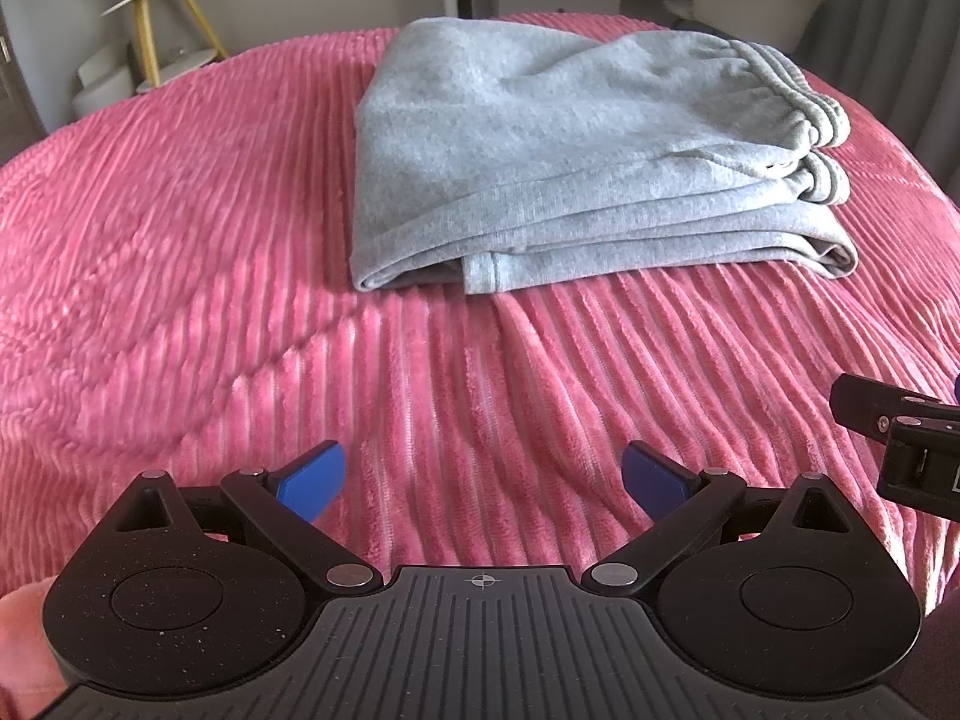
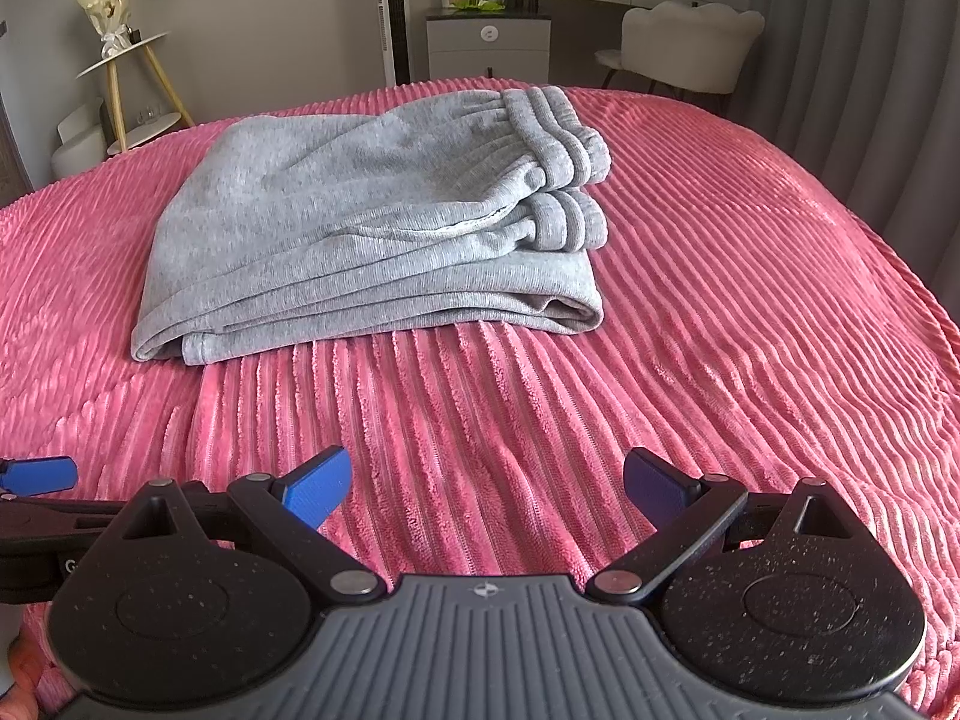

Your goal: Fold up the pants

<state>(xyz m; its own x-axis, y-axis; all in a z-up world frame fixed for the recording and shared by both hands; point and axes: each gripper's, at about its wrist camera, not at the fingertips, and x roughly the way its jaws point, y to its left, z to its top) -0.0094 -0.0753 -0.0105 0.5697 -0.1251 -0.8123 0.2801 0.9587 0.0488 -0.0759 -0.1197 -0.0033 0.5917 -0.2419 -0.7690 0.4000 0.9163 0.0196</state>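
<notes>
Nearest the left wrist camera, the left tool (image 1: 483,483) has its blue pads (image 1: 312,483) spread wide, gripping nothing and held above the pink ribbed bedspread (image 1: 180,240). Beyond it, well apart, the grey pants (image 1: 570,162) lie folded into a thick stack on the bed, waistband (image 1: 798,114) to the right, hem edges toward the camera. At the right edge a black part of the right tool (image 1: 900,450) pokes in, just beside the left one.

From the right wrist camera, the right tool (image 2: 486,489) is likewise wide open and empty, above the bedspread (image 2: 720,300). One blue pad of the left tool (image 2: 42,474) shows at the left edge. The pants (image 2: 360,228) rest ahead and slightly left, untouched by either tool, ribbed waistband (image 2: 564,138) at the right end. Behind the bed stand a side table (image 2: 126,54), a cabinet (image 2: 489,42) and a chair (image 2: 684,42).
</notes>
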